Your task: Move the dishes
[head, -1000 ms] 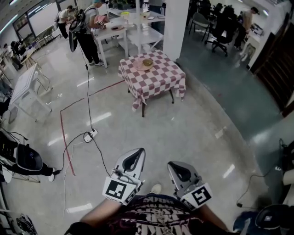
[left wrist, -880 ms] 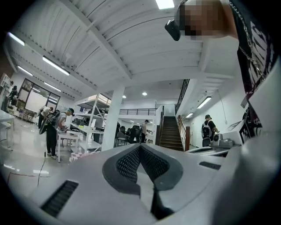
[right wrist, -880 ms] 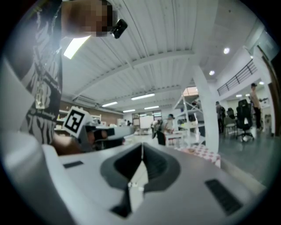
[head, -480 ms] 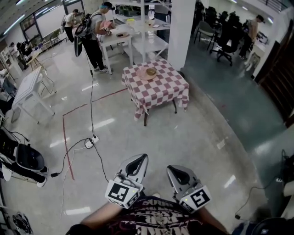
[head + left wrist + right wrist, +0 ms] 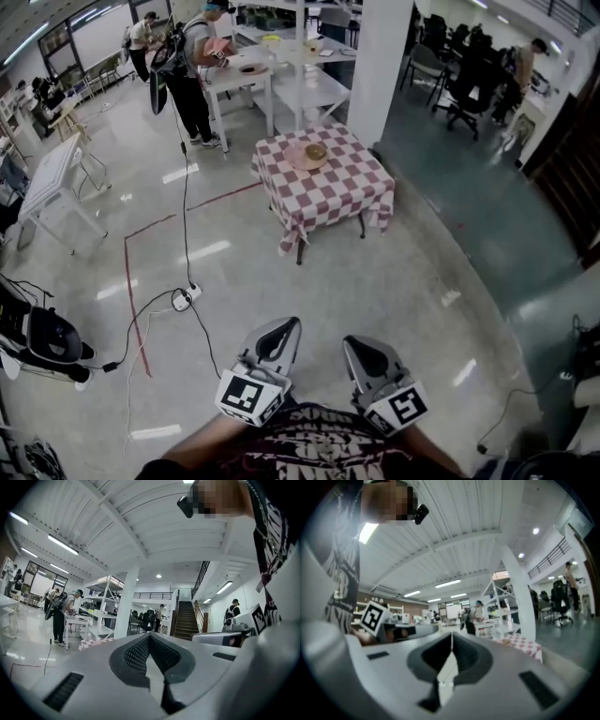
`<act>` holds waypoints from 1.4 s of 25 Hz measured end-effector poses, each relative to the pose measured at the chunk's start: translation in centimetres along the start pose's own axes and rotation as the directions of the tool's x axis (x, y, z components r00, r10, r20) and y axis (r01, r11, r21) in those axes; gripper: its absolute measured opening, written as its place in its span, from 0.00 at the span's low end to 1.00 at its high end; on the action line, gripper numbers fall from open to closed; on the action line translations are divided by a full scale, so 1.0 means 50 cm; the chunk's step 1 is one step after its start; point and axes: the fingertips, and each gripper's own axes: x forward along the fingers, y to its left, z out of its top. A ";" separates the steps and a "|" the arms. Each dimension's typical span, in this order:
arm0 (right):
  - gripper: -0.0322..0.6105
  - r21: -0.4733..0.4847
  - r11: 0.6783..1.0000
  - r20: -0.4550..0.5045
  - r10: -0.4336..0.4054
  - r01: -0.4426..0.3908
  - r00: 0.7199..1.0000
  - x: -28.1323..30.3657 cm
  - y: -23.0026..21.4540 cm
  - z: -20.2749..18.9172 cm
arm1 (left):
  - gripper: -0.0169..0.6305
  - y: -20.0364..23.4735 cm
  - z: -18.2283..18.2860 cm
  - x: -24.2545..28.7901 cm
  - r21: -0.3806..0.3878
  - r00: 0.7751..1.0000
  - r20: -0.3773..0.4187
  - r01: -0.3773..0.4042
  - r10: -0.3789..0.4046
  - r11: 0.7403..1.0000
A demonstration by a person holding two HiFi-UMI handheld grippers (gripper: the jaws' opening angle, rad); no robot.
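Head view: the dishes (image 5: 309,154) sit on the checked table (image 5: 342,192) at twelve o'clock, well apart from the left gripper (image 5: 280,326) and right gripper (image 5: 359,343). Left gripper view: jaws together, empty. Right gripper view: the same. Likely the approach step; next, walk closer and open the jaws.

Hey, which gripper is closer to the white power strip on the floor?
Left. The power strip lies ahead and to the left of the left gripper; the right gripper is on the left gripper's far side, farther away.
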 end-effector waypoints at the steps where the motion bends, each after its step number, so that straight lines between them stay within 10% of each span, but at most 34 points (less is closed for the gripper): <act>1: 0.11 0.004 1.000 -0.004 -0.005 0.005 1.000 0.020 -0.004 -0.001 | 0.06 0.017 0.004 0.008 0.005 1.000 0.000 0.005 -0.005 1.000; 15: 0.11 0.057 0.998 0.004 -0.021 0.021 1.000 0.228 -0.004 0.015 | 0.06 0.190 0.027 0.089 -0.030 0.988 -0.007 0.155 -0.155 0.988; 22: 0.11 0.077 0.994 -0.058 -0.071 0.076 0.996 0.300 0.005 -0.006 | 0.06 0.222 0.047 0.092 -0.132 0.945 0.036 0.327 -0.325 0.936; 35: 0.10 -0.006 0.999 -0.060 0.036 -0.036 0.998 0.388 0.062 -0.005 | 0.06 0.291 0.078 0.079 0.040 0.946 0.101 0.307 -0.309 0.951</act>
